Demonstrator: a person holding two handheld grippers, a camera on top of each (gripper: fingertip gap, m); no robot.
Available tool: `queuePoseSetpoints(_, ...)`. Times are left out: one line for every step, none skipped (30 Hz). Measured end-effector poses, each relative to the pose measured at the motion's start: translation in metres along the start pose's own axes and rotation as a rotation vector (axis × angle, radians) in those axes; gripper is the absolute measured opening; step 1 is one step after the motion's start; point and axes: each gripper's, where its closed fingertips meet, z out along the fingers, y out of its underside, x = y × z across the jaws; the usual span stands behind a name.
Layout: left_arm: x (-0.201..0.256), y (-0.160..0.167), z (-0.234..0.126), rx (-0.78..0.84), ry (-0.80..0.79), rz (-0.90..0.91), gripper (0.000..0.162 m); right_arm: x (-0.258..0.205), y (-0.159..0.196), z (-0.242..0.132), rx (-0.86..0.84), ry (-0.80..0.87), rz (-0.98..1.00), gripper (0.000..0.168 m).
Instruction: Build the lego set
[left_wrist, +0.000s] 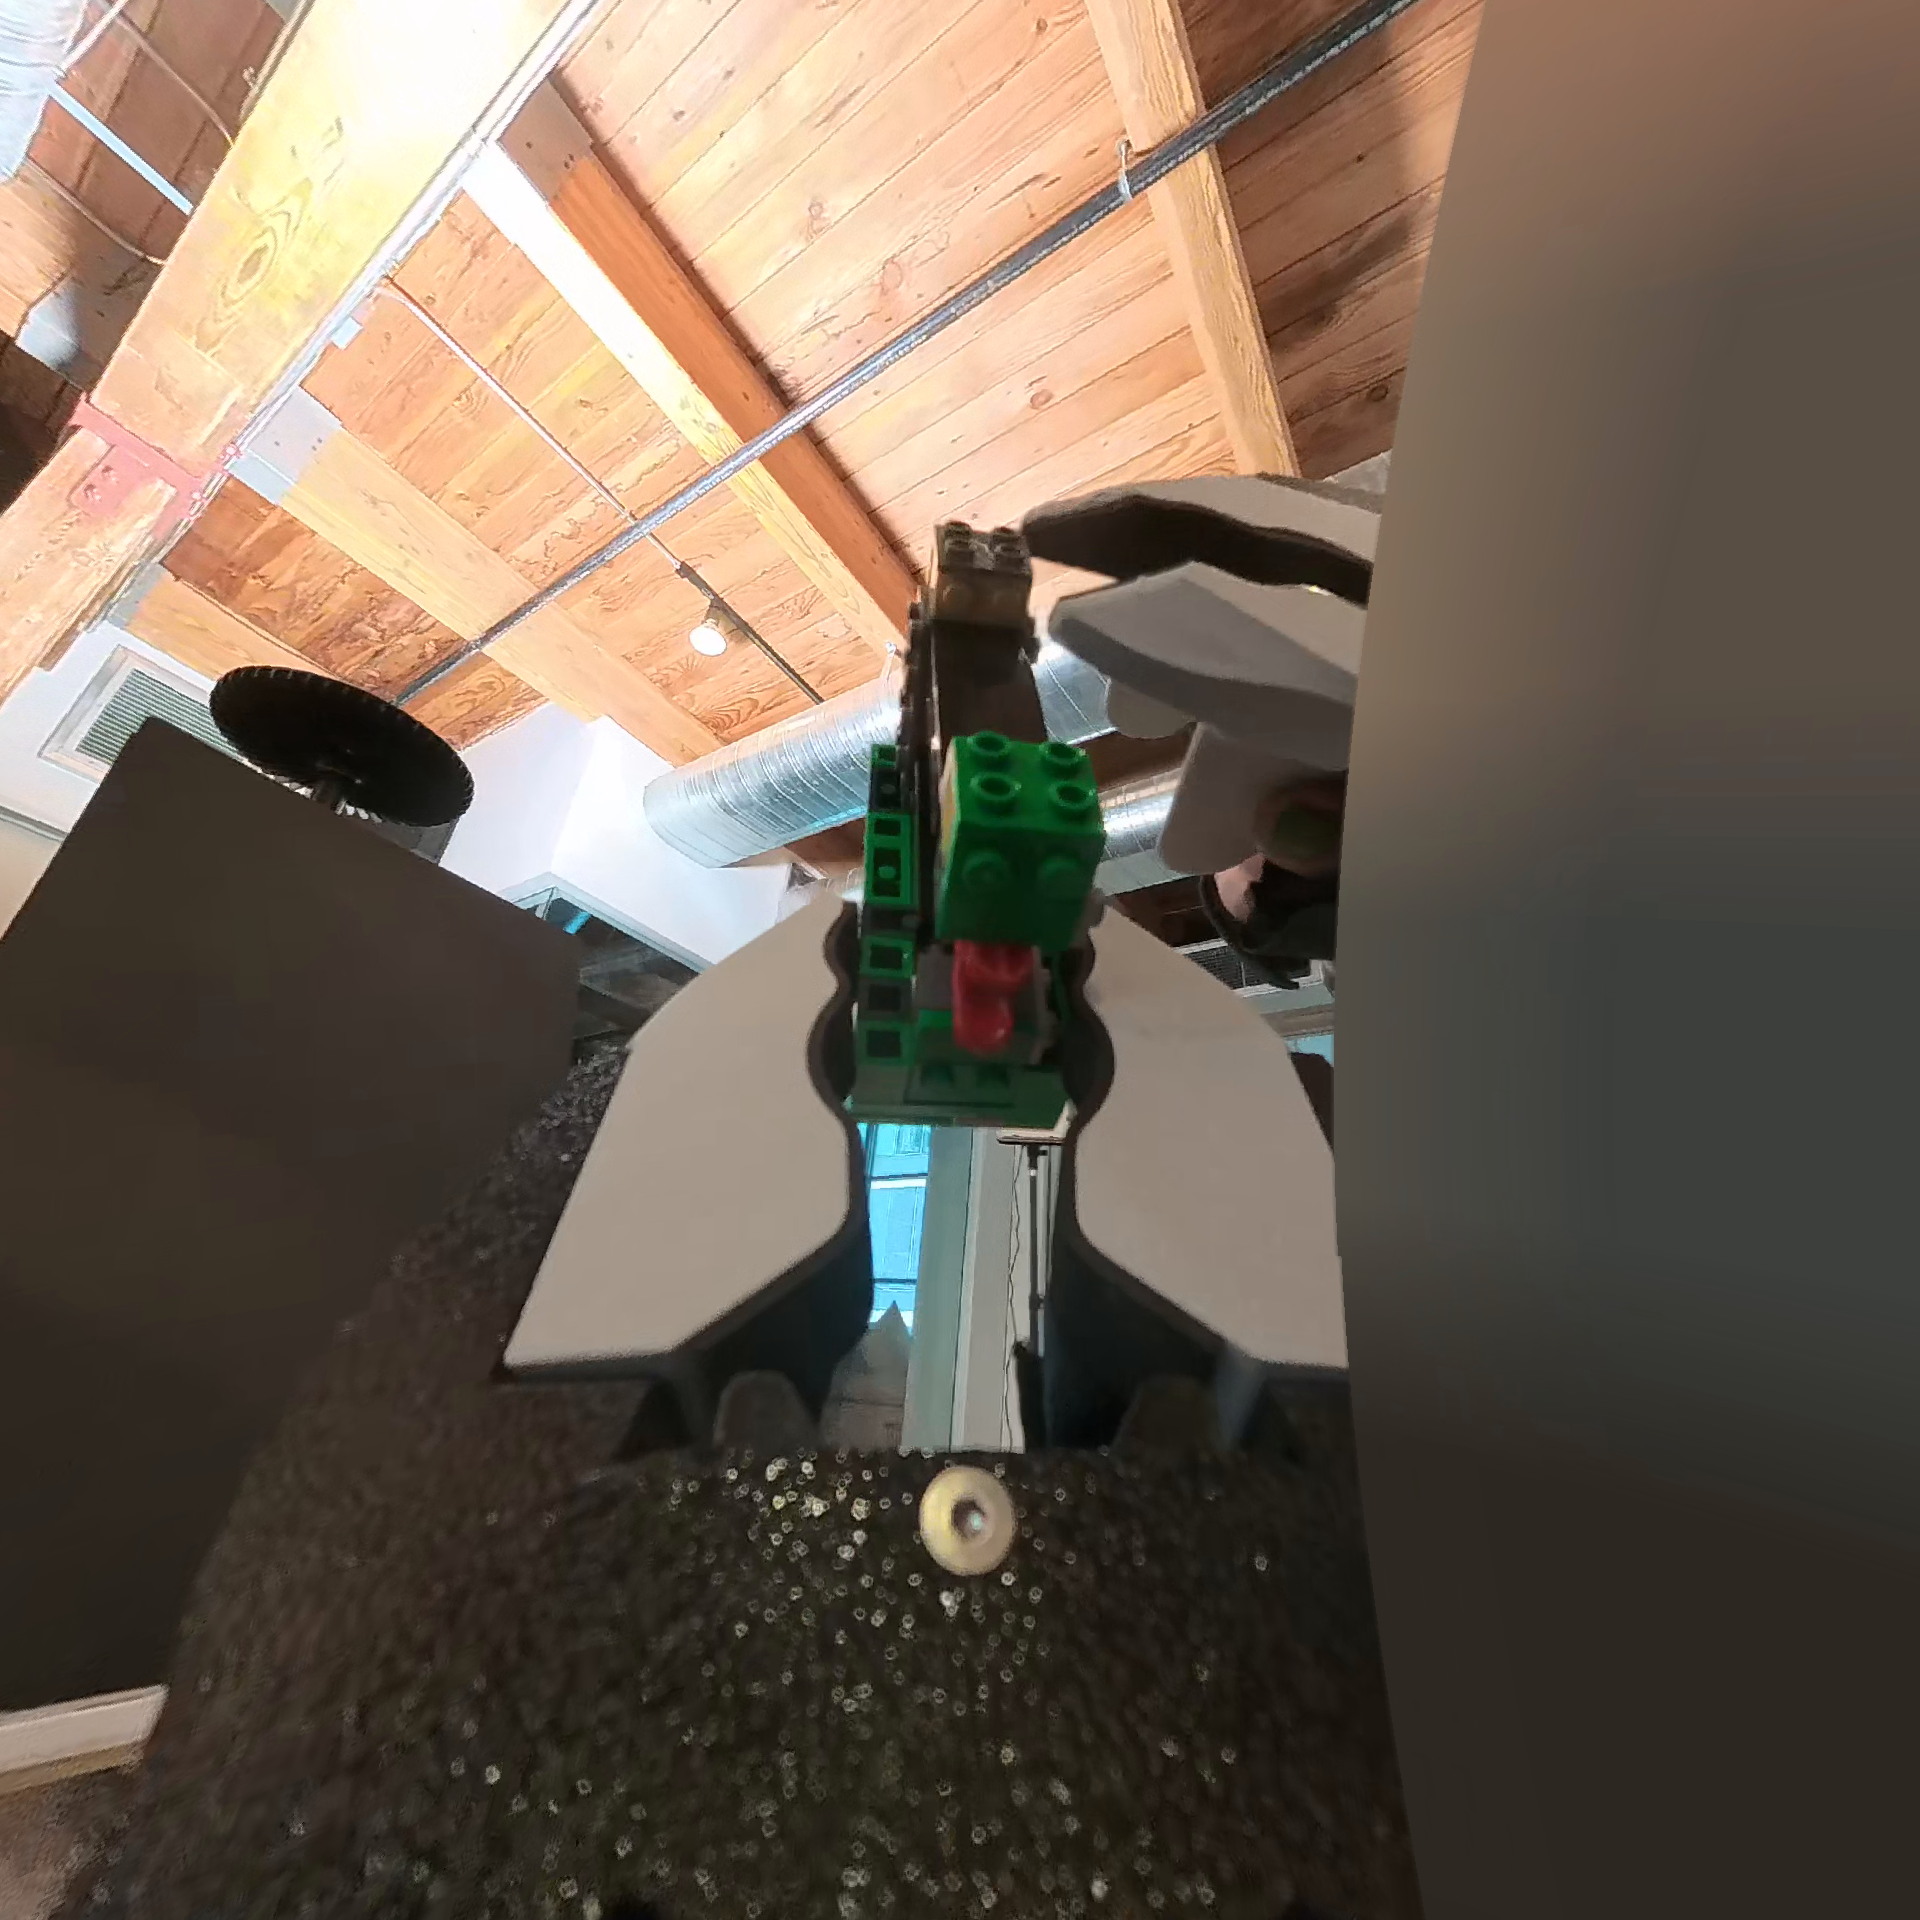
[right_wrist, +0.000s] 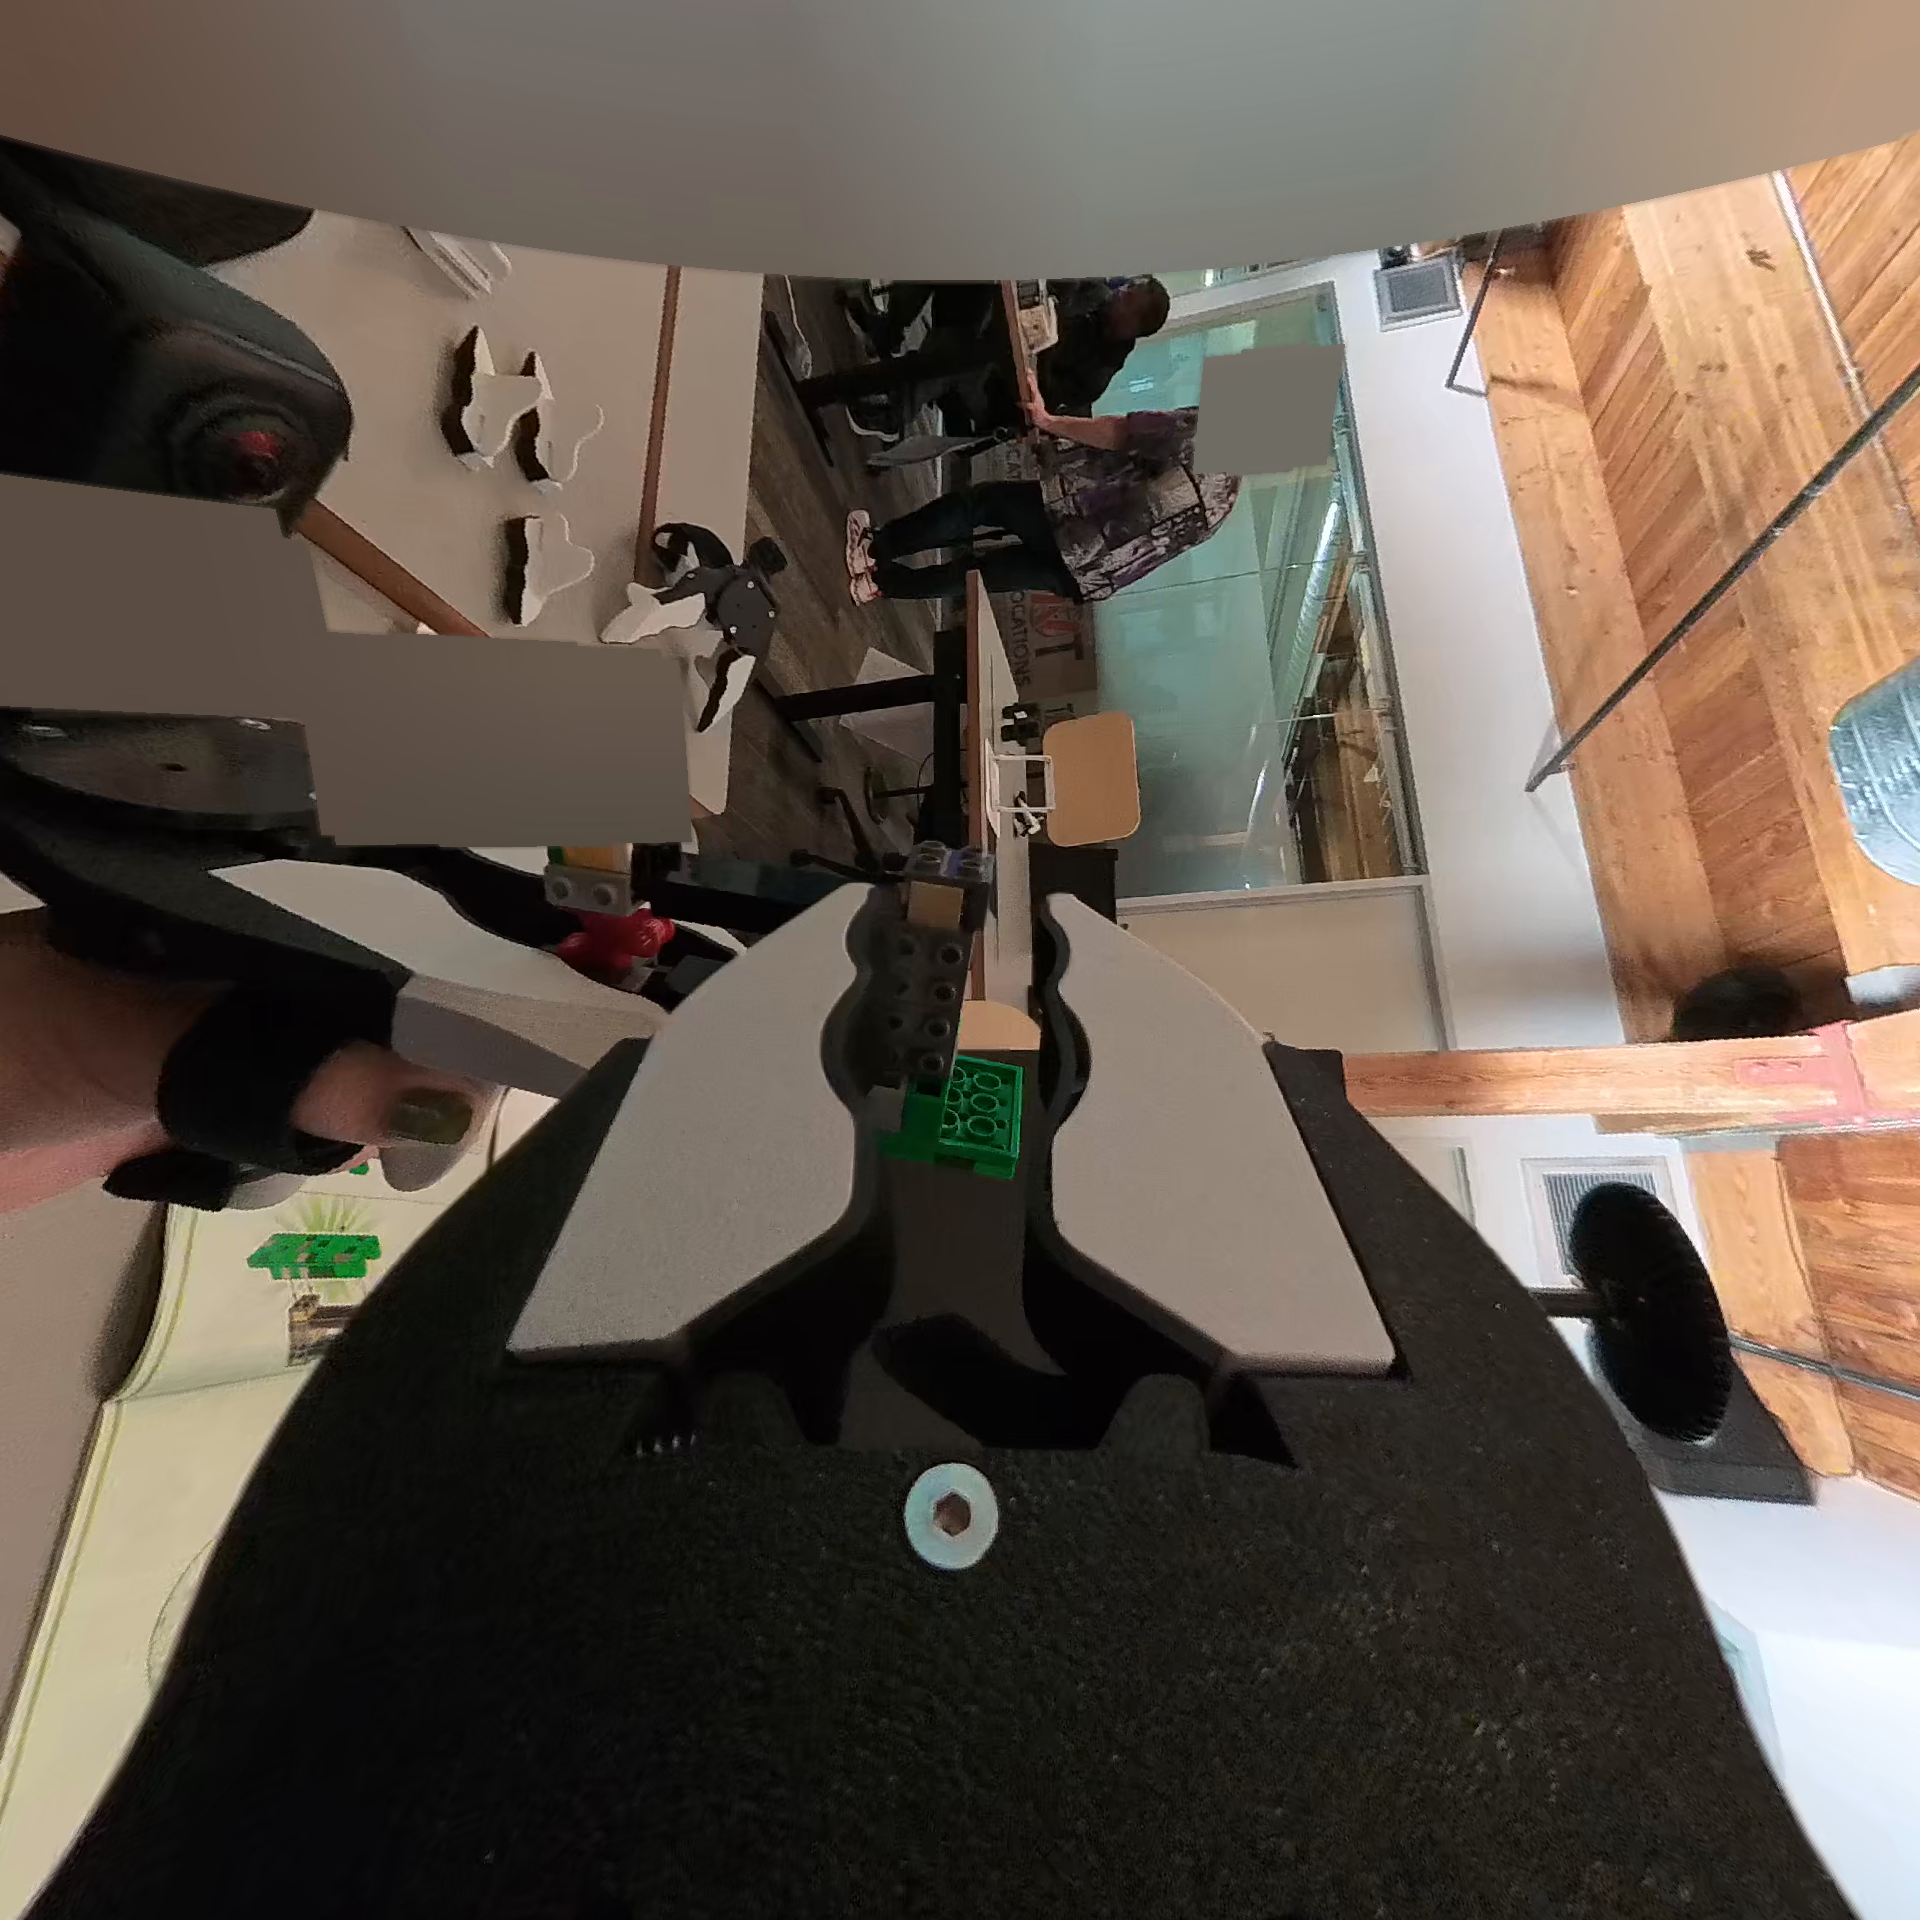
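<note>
My left gripper (left_wrist: 961, 987) points up at the ceiling and is shut on the base of a lego build (left_wrist: 1013, 842). The build has green bricks, a red piece (left_wrist: 982, 987) and a tall dark column topped by a dark brick (left_wrist: 982, 561). My right gripper (left_wrist: 1039, 577) comes in from the upper right, its tips beside that top brick. In the right wrist view my right gripper (right_wrist: 956, 904) stands either side of the dark column (right_wrist: 925, 997), with a gap showing on the right. The left gripper (right_wrist: 665, 977) shows at the left.
A black panel (left_wrist: 260, 1039) and a black toothed disc (left_wrist: 343, 748) stand to the left. A paper sheet with green pictures (right_wrist: 312, 1257) lies below the hand. Spare gripper fingers (right_wrist: 540, 561) lie on a white table. People (right_wrist: 1091, 499) stand farther off.
</note>
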Motion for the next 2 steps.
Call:
queuePoseSetpoints(0.0002,0.0005,0.0,-0.002,0.001,0.002,0.036,-0.0005,0.0002,0.0001,-0.001,-0.004,-0.001,0.026)
queuePoseSetpoints(0.0005,0.001,0.0002,-0.005,0.002,0.008,0.036,-0.0005,0.0013,0.0006,-0.007,-0.004,-0.006,0.026)
